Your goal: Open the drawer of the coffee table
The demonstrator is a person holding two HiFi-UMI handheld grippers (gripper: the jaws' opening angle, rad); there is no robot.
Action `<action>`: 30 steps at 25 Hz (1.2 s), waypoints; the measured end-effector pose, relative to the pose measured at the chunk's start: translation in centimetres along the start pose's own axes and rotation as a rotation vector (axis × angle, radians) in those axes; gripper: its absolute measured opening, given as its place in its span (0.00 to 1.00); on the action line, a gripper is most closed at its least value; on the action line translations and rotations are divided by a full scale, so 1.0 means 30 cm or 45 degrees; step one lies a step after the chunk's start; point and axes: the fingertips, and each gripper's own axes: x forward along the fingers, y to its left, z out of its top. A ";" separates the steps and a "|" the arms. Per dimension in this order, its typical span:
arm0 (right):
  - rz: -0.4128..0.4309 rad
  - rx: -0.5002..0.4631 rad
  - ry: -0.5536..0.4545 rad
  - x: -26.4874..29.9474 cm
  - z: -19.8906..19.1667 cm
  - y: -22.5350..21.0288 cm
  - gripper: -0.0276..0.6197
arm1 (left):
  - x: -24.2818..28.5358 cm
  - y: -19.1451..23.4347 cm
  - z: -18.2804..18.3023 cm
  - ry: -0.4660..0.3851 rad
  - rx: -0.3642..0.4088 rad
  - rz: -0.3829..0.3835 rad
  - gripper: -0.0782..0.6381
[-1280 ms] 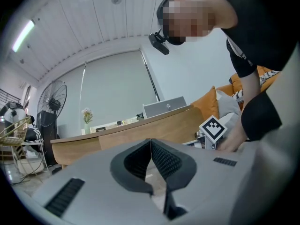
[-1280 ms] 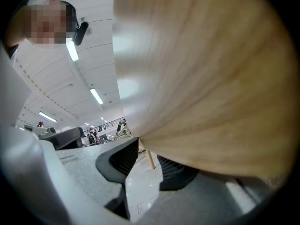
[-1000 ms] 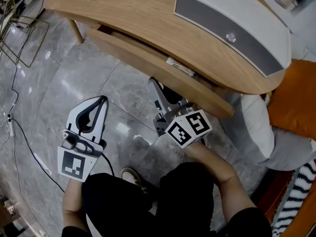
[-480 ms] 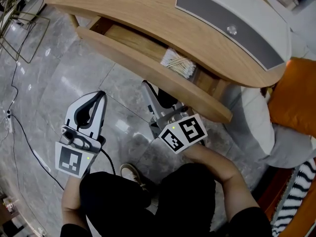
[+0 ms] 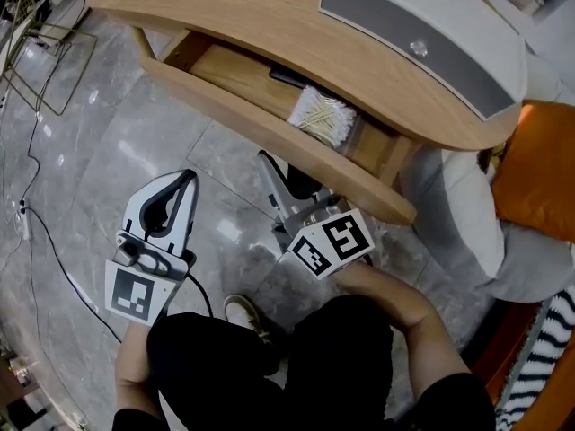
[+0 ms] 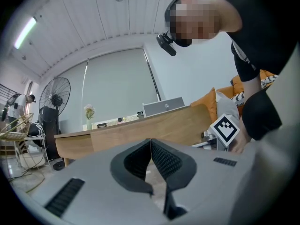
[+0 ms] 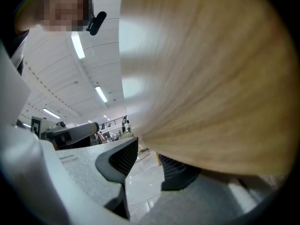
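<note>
The wooden coffee table [image 5: 252, 16] has its drawer [image 5: 229, 68] pulled out, the curved drawer front [image 5: 269, 131] standing well off the table edge. My right gripper [image 5: 280, 171] reaches under that front from below. In the right gripper view the wood panel [image 7: 211, 78] fills the upper right and dips between the jaws of the right gripper [image 7: 147, 154], covering one pad; the jaws hold its lower edge. My left gripper [image 5: 187, 180] hovers over the floor to the left, its tips together on nothing, as the left gripper view also shows for the left gripper [image 6: 150, 143].
Inside the drawer lie a bundle of cotton swabs [image 5: 321, 115] and a dark flat object [image 5: 287, 77]. A grey-and-white box [image 5: 422, 43] sits on the tabletop. Orange [image 5: 539, 169] and white [image 5: 458, 214] cushions lie at right; a wire frame [image 5: 54, 61] and a cable [image 5: 36, 232] at left.
The drawer has slid out toward me with the right gripper on its front, uncovering the swabs and the drawer floor. The left gripper has stayed about where it was.
</note>
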 end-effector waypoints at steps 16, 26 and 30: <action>0.009 0.044 0.027 -0.020 -0.022 0.035 0.25 | -0.015 0.016 -0.008 -0.019 -0.105 0.036 0.12; -0.076 0.093 0.124 -0.027 -0.044 0.017 0.26 | -0.079 -0.014 -0.030 0.116 -0.192 0.107 0.12; 0.018 0.066 0.369 -0.095 -0.132 0.086 0.25 | -0.095 -0.017 -0.041 0.180 -0.243 0.173 0.12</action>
